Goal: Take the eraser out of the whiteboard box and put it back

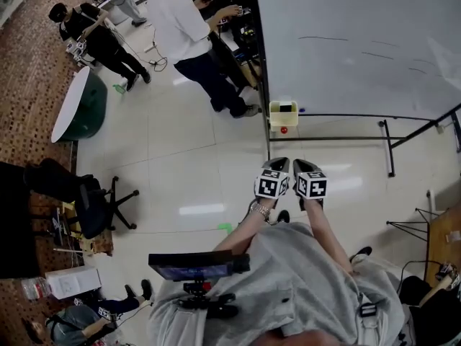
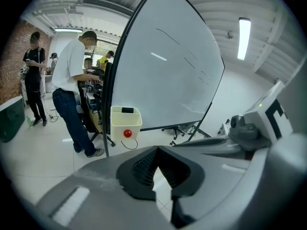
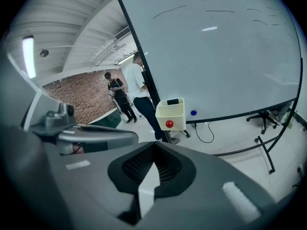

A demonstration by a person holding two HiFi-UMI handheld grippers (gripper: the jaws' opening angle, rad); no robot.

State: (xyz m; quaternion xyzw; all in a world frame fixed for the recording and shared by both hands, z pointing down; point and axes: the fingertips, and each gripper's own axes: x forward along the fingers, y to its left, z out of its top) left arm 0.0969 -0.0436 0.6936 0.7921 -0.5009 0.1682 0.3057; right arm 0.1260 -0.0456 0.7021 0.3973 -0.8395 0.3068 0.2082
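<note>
Head view: left gripper (image 1: 278,164) and right gripper (image 1: 305,166) clenched empty — eraser (image 1: 286,107) (in box (image 1: 274,118)) well ahead.

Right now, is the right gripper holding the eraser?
No, the right gripper is shut with nothing between its jaws, while the eraser lies in the whiteboard box.

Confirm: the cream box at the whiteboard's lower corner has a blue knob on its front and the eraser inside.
Wrong: the knob on the box is red, not blue; the left gripper view shows it. The rest stands.
</note>
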